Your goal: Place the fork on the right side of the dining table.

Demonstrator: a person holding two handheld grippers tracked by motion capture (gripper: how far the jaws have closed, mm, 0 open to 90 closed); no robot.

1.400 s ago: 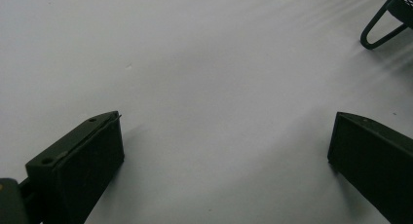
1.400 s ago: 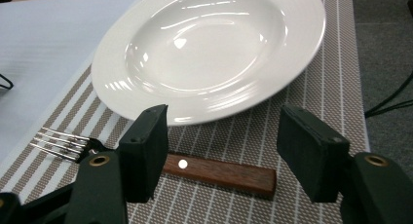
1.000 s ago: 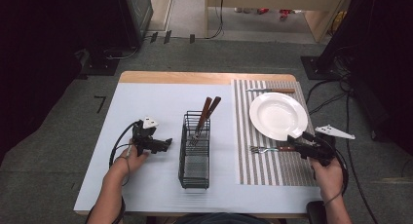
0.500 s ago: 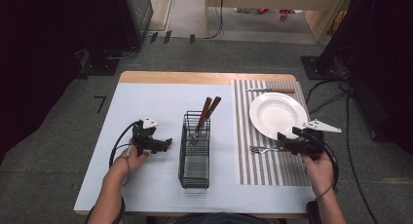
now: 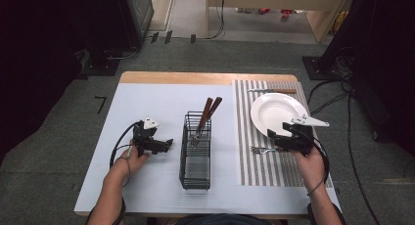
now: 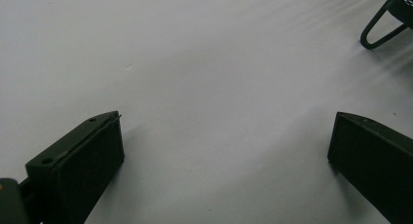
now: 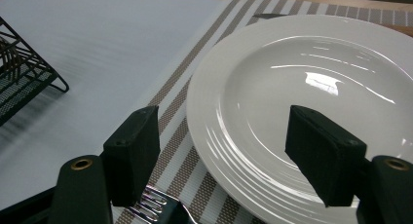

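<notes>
Lying on striped mat (image 5: pixel 274 166): silver fork (image 5: pixel 261 150), beside white plate (image 5: pixel 276 112).

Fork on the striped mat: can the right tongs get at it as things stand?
Probably yes. The right tongs are open just above the fork, whose tines lie bare on the mat beside the plate; nothing covers it.
</notes>
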